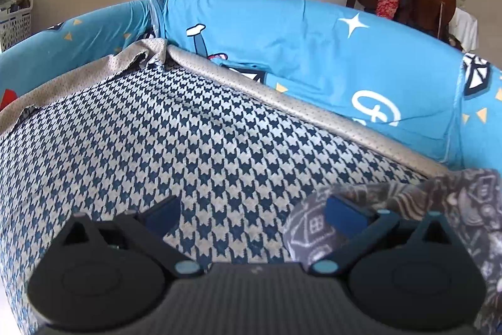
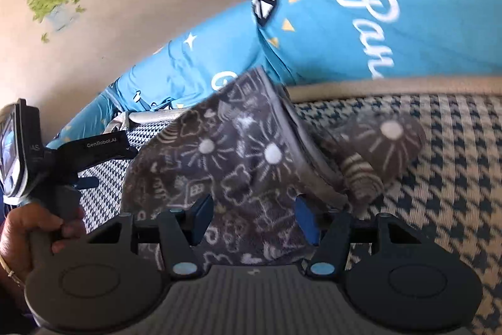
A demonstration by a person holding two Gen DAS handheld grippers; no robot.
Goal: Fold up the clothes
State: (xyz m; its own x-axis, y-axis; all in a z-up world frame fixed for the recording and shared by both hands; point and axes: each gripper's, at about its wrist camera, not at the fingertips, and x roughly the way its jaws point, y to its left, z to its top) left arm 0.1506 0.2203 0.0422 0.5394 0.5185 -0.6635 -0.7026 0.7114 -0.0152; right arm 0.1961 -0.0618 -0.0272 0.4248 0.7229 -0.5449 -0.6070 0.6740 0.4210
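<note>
My left gripper (image 1: 254, 212) gapes empty over the houndstooth cushion (image 1: 204, 140); right gripper (image 2: 252, 218) straddles the grey patterned garment (image 2: 219, 165), fingers unclamped, ready to pinch for folding.

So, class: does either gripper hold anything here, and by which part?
The left gripper is open and holds nothing. The right gripper straddles the grey patterned garment near its lower edge; whether its pads actually pinch it cannot be told.
</note>
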